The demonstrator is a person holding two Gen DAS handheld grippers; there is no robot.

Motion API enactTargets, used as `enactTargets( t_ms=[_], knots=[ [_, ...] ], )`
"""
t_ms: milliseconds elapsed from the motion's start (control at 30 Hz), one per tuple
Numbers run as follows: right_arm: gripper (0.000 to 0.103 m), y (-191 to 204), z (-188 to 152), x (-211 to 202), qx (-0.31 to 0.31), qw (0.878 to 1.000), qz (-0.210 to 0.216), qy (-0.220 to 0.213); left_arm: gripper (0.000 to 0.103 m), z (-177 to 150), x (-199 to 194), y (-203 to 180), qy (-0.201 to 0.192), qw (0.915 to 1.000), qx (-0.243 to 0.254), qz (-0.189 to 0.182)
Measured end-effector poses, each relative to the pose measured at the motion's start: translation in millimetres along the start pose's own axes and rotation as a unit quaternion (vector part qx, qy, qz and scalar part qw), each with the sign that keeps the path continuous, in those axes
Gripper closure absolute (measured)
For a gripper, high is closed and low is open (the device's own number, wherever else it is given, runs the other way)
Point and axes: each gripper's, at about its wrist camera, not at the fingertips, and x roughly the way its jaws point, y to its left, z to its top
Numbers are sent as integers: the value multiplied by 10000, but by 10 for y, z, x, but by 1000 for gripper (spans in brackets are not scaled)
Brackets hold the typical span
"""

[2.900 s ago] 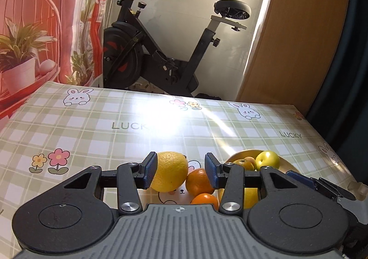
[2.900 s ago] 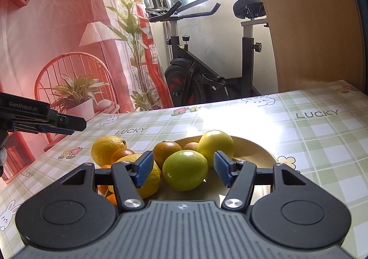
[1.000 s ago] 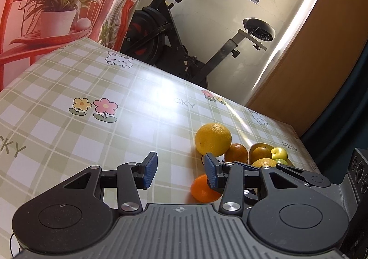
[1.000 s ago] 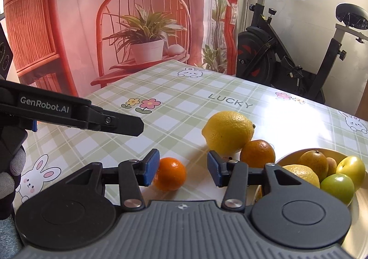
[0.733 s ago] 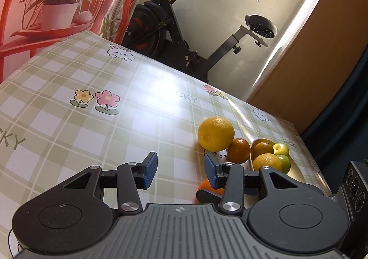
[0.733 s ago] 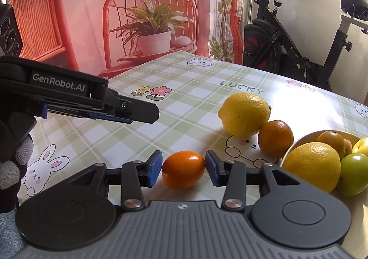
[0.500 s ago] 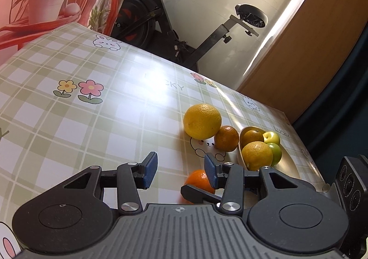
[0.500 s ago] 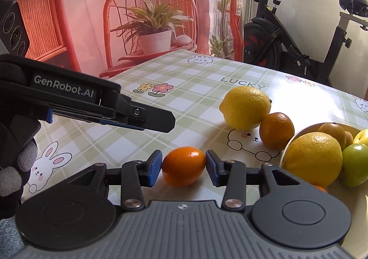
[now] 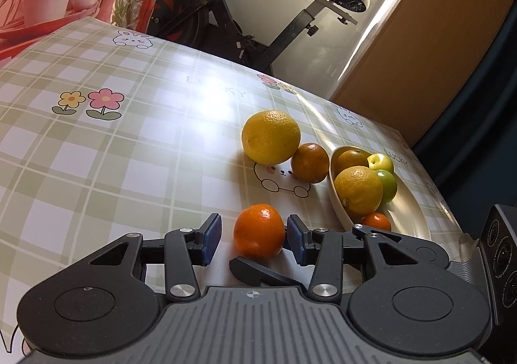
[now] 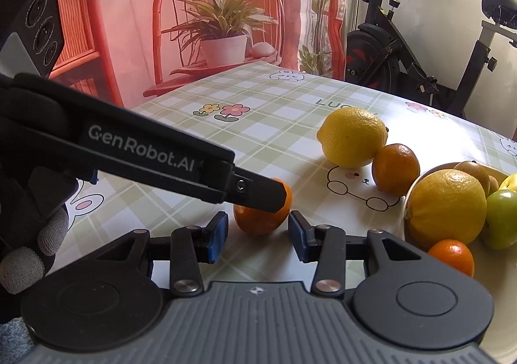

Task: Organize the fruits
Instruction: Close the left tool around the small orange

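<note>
green-white check tablecloth (image 9: 97,170) w/ bunnies, flowers; orange mandarin (image 9: 258,231); yellow lemon (image 9: 270,137); cream bowl (image 9: 407,212)

Over the last few seconds both hand-held grippers have left the bowl (image 9: 339,212) and come to the small orange (image 9: 258,231) lying alone on the counter (image 9: 129,154). In the left wrist view this fruit has slid from the lower right, outside the fingers, to the bottom centre, between the spread blue pads (image 9: 211,238) of the left hand-held gripper (image 9: 253,239). In the right wrist view that gripper's black finger has reached across from the left edge to cover the orange's top, above the right hand-held gripper (image 10: 258,236).
</note>
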Motion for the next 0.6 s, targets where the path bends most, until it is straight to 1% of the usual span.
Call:
enactTargets(
  t_ms=[33,67,167,300,600],
  knots=[
    [59,-5,1,-1,13,10000,3,-6,60,-3,3,-4,-6,10000,12,-11],
    [59,-12,0,-3,29,10000,11,-10,67,-10,3,-21,-19,10000,54,-38],
    [59,-22,1,-5,67,10000,15,-18,67,-51,-15,-75,-84,9998,193,17],
    [59,-26,-1,-11,58,10000,36,-9,67,-107,-57,-71,-170,9997,150,24],
    [60,-9,-1,-9,29,10000,45,0,67,-230,-124,-105,-360,9989,288,73]
  ],
)
